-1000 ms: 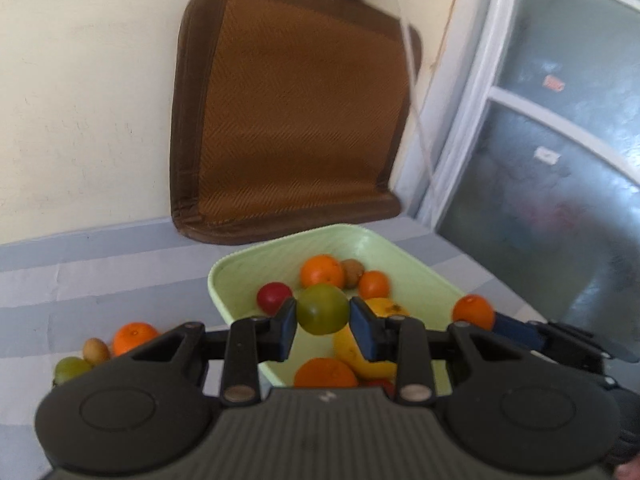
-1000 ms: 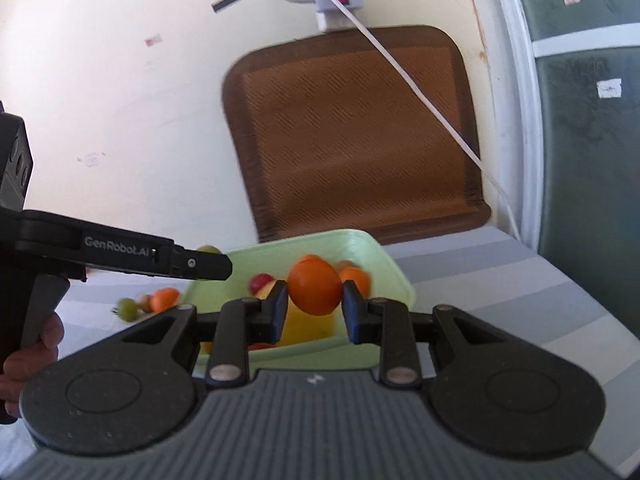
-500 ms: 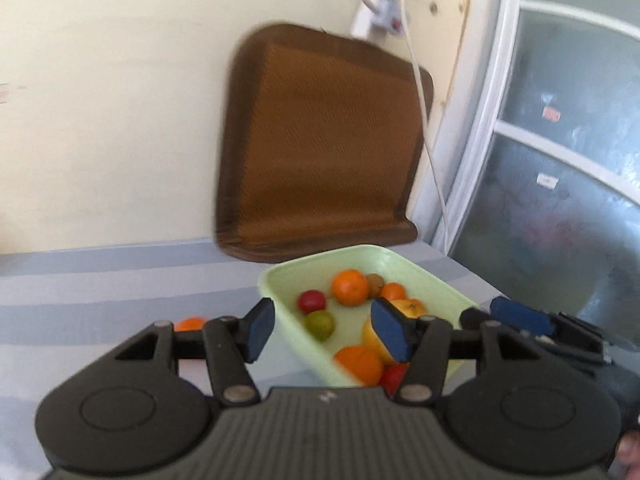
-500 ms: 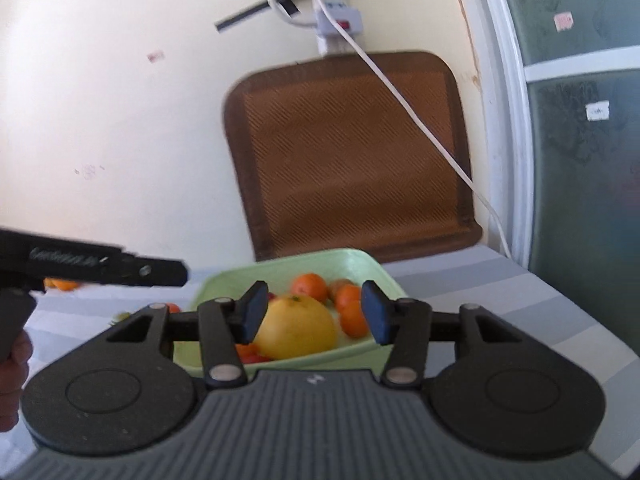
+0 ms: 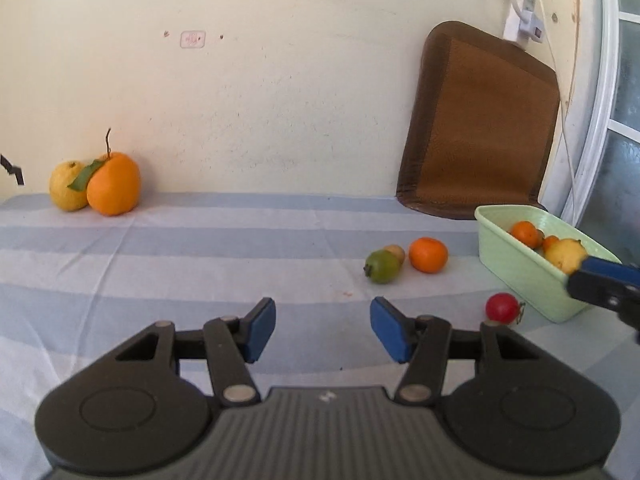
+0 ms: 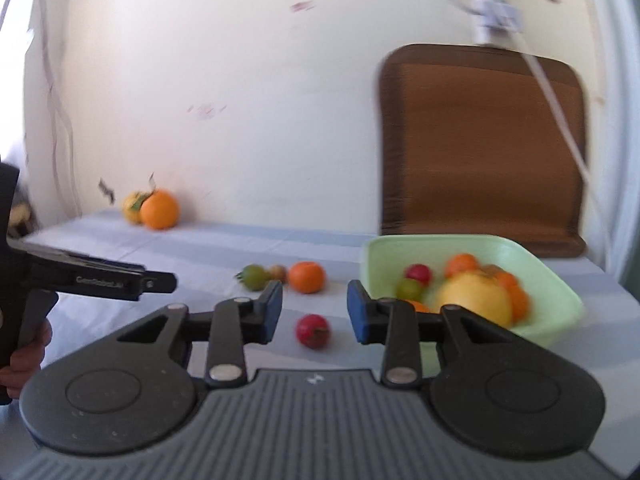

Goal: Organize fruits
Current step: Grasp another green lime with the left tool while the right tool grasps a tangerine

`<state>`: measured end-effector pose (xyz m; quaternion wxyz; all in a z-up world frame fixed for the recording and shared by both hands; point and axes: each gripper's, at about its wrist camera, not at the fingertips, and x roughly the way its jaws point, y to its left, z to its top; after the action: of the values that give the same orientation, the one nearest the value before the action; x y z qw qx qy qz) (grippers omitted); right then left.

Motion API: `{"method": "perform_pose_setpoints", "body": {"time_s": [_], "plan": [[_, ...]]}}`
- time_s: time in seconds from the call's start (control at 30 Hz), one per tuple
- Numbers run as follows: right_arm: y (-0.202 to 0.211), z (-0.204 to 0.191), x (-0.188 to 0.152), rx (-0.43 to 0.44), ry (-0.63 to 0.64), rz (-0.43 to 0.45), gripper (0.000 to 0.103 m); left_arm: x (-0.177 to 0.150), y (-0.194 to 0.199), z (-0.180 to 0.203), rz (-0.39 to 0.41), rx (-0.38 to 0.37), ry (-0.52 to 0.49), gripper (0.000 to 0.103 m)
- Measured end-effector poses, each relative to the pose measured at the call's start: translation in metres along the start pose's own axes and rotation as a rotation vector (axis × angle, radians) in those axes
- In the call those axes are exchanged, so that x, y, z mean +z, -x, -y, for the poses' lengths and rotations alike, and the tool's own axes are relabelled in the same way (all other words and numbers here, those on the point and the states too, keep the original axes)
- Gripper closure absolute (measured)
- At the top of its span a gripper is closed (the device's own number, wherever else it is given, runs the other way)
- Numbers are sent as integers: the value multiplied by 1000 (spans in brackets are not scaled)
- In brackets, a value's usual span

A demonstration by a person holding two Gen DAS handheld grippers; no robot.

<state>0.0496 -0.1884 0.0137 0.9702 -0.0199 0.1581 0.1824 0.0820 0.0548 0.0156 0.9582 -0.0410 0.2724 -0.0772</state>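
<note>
My left gripper is spread wide and empty above the striped tablecloth. Ahead lie a green fruit touching a mandarin. A red fruit sits just beside the green basin.

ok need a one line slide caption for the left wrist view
Open left gripper over the striped cloth, loose fruit ahead: green fruit, orange, red fruit beside the green bin.

Pale green tub holds mixed fruits — red fruit, green fruit, orange lie outside.
</note>
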Motion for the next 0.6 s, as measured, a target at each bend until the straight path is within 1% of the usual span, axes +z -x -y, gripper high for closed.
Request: {"method": "perform_pose_setpoints", "body": {"time_s": [0.07, 0.1, 0.17, 0.23, 0.27, 0.3, 0.33, 0.37, 0.47, 0.53, 0.57, 0.6], "plan": [[-17, -7, 10, 19, 64, -38, 65, -3, -5, 0, -10, -10, 6, 50], [-26, -9, 16, 30, 91, -62, 65, -4, -6, 1, -22, -15, 1, 52], [-50, -11, 32, 54, 155, -131, 65, -2, -7, 4, -8, -24, -15, 52], [-74, -14, 46, 52, 224, -188, 64, 5, -9, 12, 0, -33, -51, 52], [-91, -13, 55, 84, 254, -249, 62, 10, -12, 16, 6, -38, -76, 52], [-106, -11, 61, 136, 266, -316, 59, 15, -16, 20, 9, -47, -102, 51], [-119, -10, 66, 171, 270, -366, 58, 19, -21, 23, 10, -54, -124, 50], [-133, -9, 69, 186, 293, -410, 58, 22, -26, 26, 8, -62, -148, 50], [-164, -10, 72, 181, 377, -502, 58, 27, -41, 31, -11, -85, -202, 50], [-181, -6, 72, 202, 378, -559, 57, 28, -50, 35, -21, -93, -243, 50], [-187, -6, 71, 213, 381, -579, 54, 28, -54, 37, -28, -94, -259, 50], [-191, -6, 70, 221, 391, -592, 54, 29, -60, 39, -37, -96, -272, 50]]}}
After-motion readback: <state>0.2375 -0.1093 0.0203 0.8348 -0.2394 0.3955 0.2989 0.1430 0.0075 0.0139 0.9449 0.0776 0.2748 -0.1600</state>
